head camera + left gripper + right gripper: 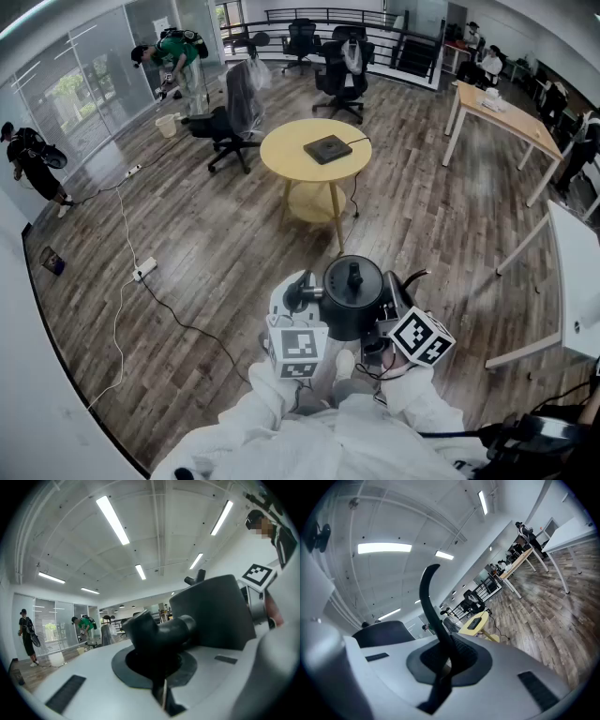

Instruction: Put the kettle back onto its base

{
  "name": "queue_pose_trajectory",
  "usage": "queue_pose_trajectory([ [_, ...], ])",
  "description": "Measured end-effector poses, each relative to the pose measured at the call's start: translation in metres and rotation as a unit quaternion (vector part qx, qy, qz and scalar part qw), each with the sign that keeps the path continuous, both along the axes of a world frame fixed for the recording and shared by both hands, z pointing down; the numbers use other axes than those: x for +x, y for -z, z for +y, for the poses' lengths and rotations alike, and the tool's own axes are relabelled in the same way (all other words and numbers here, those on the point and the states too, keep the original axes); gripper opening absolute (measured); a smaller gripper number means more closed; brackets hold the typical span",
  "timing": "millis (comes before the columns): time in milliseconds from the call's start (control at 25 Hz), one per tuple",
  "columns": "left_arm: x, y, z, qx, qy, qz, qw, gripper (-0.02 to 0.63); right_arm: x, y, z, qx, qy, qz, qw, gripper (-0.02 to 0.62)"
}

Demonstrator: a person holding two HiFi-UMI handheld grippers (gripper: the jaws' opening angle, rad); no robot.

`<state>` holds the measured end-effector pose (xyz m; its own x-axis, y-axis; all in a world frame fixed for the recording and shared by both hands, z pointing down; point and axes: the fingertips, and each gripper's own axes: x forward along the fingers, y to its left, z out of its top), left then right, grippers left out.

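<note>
Now gripping one kettle (352, 298) aloft with two grippers.
Clenched: left gripper (307, 292) on handle (159, 632), right gripper (401, 283) on spout (429, 602); one base (328, 148) away on table (291, 164).

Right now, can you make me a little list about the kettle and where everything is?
kettle: black, lid on, held between both grippers
left gripper: shut on the handle
right gripper: shut on the thin spout
base: black square, on the round yellow table, nothing on it
done yet: no, kettle is away from base
</note>
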<state>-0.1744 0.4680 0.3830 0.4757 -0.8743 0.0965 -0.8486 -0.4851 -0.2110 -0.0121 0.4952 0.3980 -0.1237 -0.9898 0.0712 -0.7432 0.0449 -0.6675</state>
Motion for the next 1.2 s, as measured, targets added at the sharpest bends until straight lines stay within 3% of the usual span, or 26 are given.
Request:
queue_pose_trajectory([
  [680,0.010,-0.010,-0.101,-0.013,0.027,0.001,0.9996,-0.003,0.013,-0.008,-0.113,-0.007,0.028,0.006,1.000,0.011],
  [960,0.034,-0.002,-0.154,-0.012,0.041,0.003,0.9991,-0.003,0.037,0.000,-0.173,-0.003,0.047,0.008,0.999,0.011],
  [1200,0.074,-0.007,-0.197,-0.023,0.027,0.004,0.9993,-0.003,0.075,-0.002,-0.220,-0.011,0.054,0.016,0.998,0.011],
])
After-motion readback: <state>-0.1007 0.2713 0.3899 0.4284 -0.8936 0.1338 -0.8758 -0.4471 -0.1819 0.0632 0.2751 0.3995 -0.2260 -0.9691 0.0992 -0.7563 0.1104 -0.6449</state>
